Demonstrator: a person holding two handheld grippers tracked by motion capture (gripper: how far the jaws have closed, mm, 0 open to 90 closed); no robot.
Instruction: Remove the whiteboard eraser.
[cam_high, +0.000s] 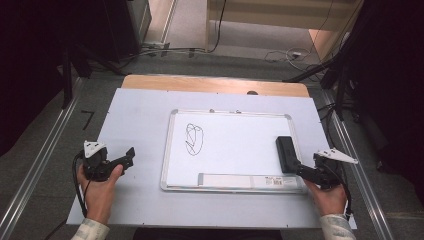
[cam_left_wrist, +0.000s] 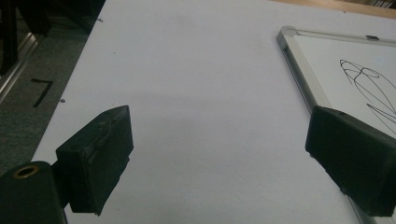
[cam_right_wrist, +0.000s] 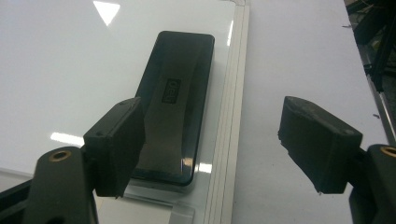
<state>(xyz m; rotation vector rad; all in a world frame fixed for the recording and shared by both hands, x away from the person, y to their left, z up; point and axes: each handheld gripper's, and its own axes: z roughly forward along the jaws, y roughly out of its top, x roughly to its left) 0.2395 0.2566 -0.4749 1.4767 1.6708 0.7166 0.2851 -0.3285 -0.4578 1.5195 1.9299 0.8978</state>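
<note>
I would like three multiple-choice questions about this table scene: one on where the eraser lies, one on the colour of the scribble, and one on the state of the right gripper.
1. Where does the eraser lie?
A. on the whiteboard, near its right edge
B. on the floor
C. on the table left of the whiteboard

2. What colour is the scribble?
A. red
B. black
C. green

3. How is the right gripper?
A. shut on the eraser
B. shut on nothing
C. open, with nothing gripped

Answers: 1 A, the high view shows it inside the frame at the right side. 2 B, the lines are dark black on white. 3 C, the right gripper view shows the jaws wide apart, with neither pad pressing on the eraser.
</note>
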